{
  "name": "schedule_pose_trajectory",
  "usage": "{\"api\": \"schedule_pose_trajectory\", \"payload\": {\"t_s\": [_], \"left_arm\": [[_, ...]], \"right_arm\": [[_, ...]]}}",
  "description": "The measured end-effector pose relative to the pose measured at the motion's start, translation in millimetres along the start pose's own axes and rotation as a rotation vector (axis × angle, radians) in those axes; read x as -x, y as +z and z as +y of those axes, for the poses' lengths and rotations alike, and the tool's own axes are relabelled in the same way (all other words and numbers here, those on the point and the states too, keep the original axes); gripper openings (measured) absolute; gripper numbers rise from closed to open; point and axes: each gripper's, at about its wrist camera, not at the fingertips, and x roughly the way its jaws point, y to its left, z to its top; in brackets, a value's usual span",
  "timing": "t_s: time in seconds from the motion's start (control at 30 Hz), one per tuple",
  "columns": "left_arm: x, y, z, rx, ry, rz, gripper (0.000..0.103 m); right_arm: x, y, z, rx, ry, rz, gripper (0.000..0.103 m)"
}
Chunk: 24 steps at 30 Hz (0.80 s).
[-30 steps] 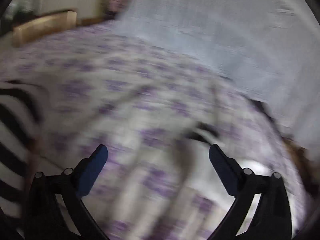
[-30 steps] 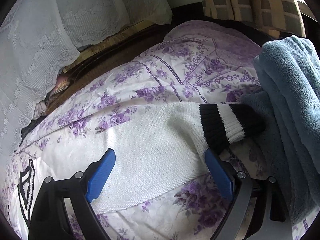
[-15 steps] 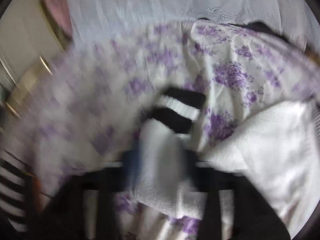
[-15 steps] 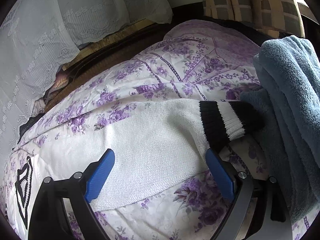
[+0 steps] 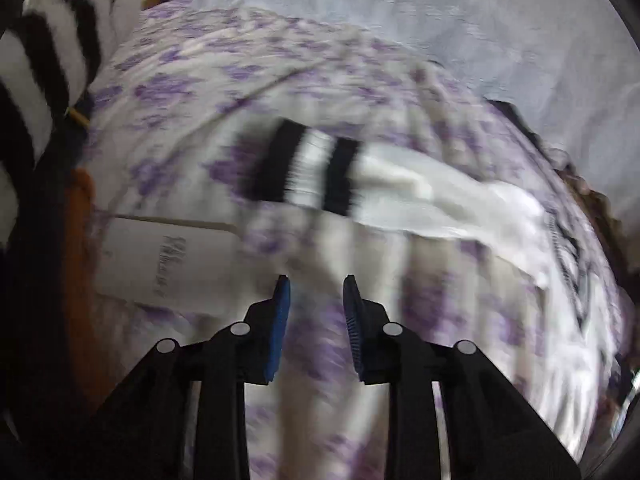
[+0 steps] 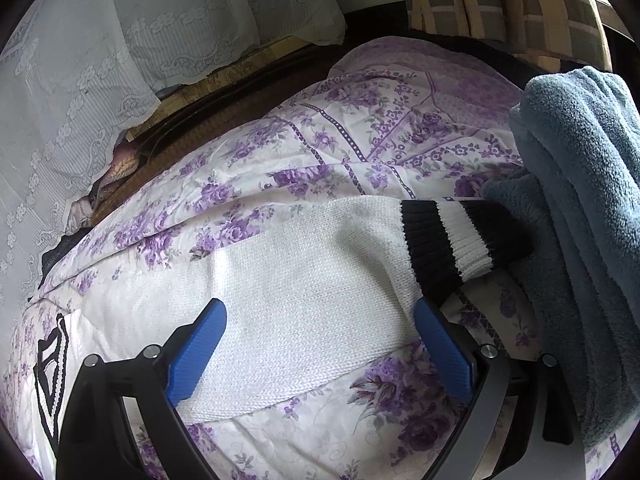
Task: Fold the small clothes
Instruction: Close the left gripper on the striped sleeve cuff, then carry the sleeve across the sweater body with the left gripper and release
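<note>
A white knit sweater lies spread on the purple floral bedsheet (image 6: 360,140). In the right wrist view its sleeve (image 6: 304,300) stretches to a black-and-white striped cuff (image 6: 448,240) against a blue blanket. My right gripper (image 6: 320,320) is open, with a blue pad on each side of that sleeve. In the blurred left wrist view the other sleeve's striped cuff (image 5: 312,172) rests flat ahead, with the white body (image 5: 460,208) to its right. My left gripper (image 5: 316,292) hovers short of the cuff. Its jaws stand narrow and are opening, with only bedsheet showing between them.
A thick blue fleece blanket (image 6: 580,200) is piled at the right. A lace curtain (image 6: 80,80) hangs beyond the far edge of the bed, with a plaid cushion (image 6: 500,0) behind. In the left view a black-and-white striped cloth (image 5: 40,80) and a white card (image 5: 168,260) sit at the left.
The left gripper's jaws went from wide apart to narrow. Half a second ago white sleeve fabric sat between them; now the sleeve lies ahead on the bed. The right gripper has not moved.
</note>
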Motion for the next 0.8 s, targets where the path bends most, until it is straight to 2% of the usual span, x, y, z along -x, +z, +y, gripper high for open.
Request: {"api": "schedule_pose_trajectory", "payload": {"t_s": [0.07, 0.1, 0.13, 0.2, 0.23, 0.27, 0.37, 0.47, 0.5, 0.53, 0.6, 0.63, 0.7, 0.8], "left_arm": [[16, 8, -12, 0.001, -0.070, -0.044, 0.038], [20, 14, -21, -0.003, -0.089, -0.063, 0.059], [23, 21, -32, -0.009, -0.098, -0.078, 0.074], [25, 41, -61, -0.005, -0.089, -0.099, 0.081], [23, 47, -70, -0.005, -0.069, -0.083, 0.093], [10, 57, -84, -0.009, -0.007, -0.025, 0.096], [-32, 75, -106, 0.009, 0.177, 0.130, 0.095], [-61, 85, -93, 0.096, 0.214, 0.222, 0.095], [-70, 87, -83, 0.149, 0.218, 0.255, 0.081], [-76, 87, -73, 0.200, 0.213, 0.279, 0.058], [-82, 84, -48, 0.310, 0.157, 0.309, 0.044], [-79, 83, -42, 0.320, 0.135, 0.298, 0.029], [-60, 74, -35, 0.278, 0.059, 0.263, 0.017], [-21, 40, -28, 0.205, -0.034, 0.193, 0.007]], "right_arm": [[1, 0, -1, -0.009, 0.007, -0.003, 0.095], [1, -1, -2, -0.012, 0.009, -0.003, 0.095], [1, -1, -2, -0.013, 0.009, -0.003, 0.095], [0, -1, -1, -0.009, 0.005, -0.003, 0.096], [0, -1, -1, -0.007, 0.004, -0.002, 0.096], [0, -1, -1, -0.005, 0.005, -0.001, 0.097], [-1, -1, 0, 0.000, 0.004, 0.005, 0.099], [-3, -1, 2, 0.013, -0.010, 0.012, 0.100], [-3, -1, 3, 0.016, -0.012, 0.013, 0.100], [-3, -1, 2, 0.016, -0.011, 0.013, 0.100], [-3, -1, 3, 0.013, -0.008, 0.013, 0.100], [-3, -1, 3, 0.016, -0.012, 0.012, 0.100], [-2, -1, 3, 0.015, -0.011, 0.012, 0.100], [-2, -2, 3, 0.014, -0.011, 0.011, 0.100]]}}
